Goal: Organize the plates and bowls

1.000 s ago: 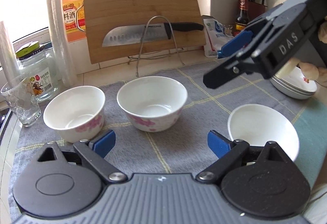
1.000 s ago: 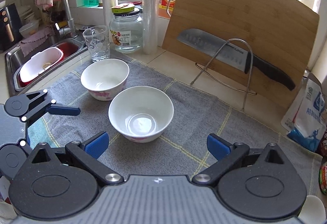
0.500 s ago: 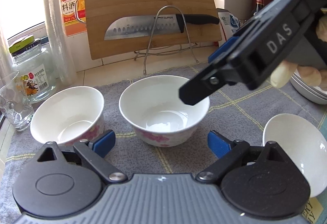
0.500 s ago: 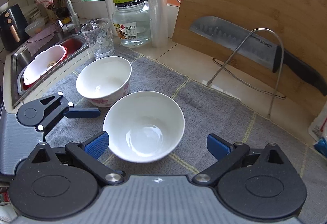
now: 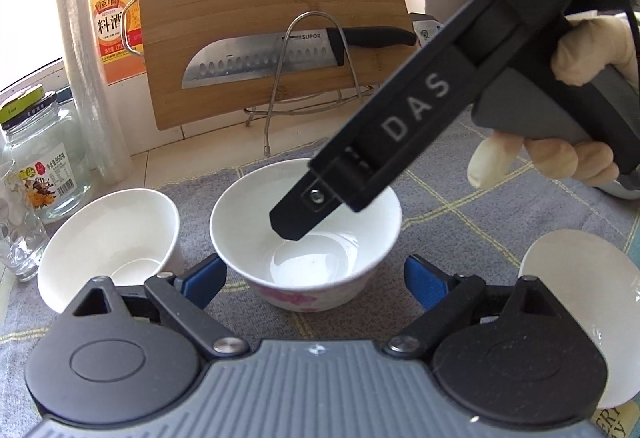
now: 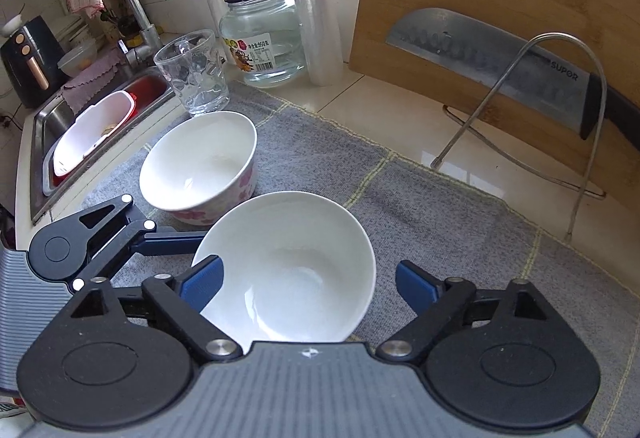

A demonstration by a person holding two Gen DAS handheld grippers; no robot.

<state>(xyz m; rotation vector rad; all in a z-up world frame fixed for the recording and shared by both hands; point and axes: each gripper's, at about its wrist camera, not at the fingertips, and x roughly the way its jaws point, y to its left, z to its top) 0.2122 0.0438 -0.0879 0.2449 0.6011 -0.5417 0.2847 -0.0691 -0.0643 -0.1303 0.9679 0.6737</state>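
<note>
Two handheld grippers converge on one white bowl on the grey towel-covered surface.

The bamboo cutting board leans upright behind, a steel knife propped against it on a wire stand. The white floral-patterned ceramic bowl sits mid-towel, just beside a second matching bowl on its left; a shallow white dish lies apart on its right. The right gripper, fingers closing, straddles the bowl rim, one finger inside, without visible pad contact. The left gripper, fingers wide and closing, flanks the bowl base without touching.
</note>
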